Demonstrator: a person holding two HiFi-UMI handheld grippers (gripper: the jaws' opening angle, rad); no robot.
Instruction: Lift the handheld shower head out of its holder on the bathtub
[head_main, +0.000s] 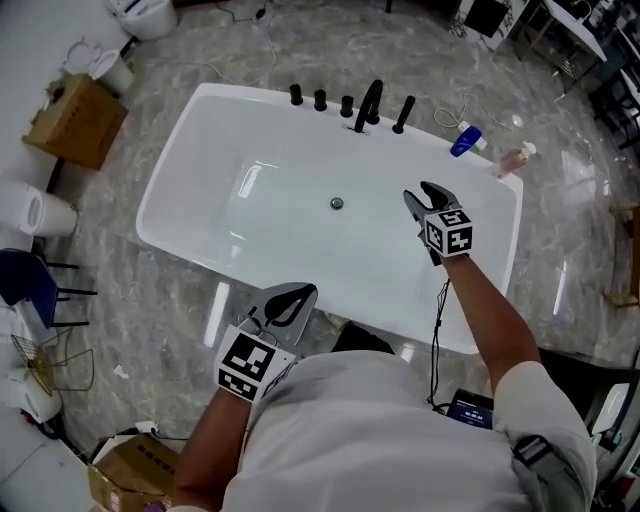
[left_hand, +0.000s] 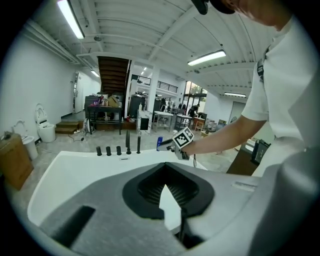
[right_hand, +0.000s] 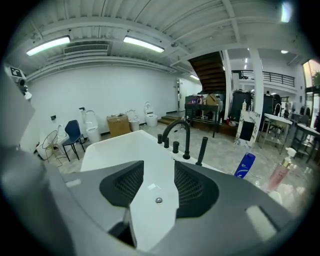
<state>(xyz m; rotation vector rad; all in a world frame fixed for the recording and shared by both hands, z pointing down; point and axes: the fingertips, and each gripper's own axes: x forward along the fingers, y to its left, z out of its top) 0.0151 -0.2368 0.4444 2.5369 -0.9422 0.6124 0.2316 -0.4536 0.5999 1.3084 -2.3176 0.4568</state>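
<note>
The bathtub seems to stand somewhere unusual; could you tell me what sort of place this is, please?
Probably a workshop or showroom hall, not a home bathroom: the bathtub stands free on an open floor, with a toilet by the wall, workbenches and a staircase behind.

White bathtub (head_main: 260, 110), black fittings (head_main: 368, 105), grey marbled floor (head_main: 200, 50).
Black handheld shower head (head_main: 403, 115); blue bottle (head_main: 466, 141), pink bottle (head_main: 512, 160); brown cardboard box (head_main: 75, 120); dark blue chair (head_main: 25, 280).
</note>
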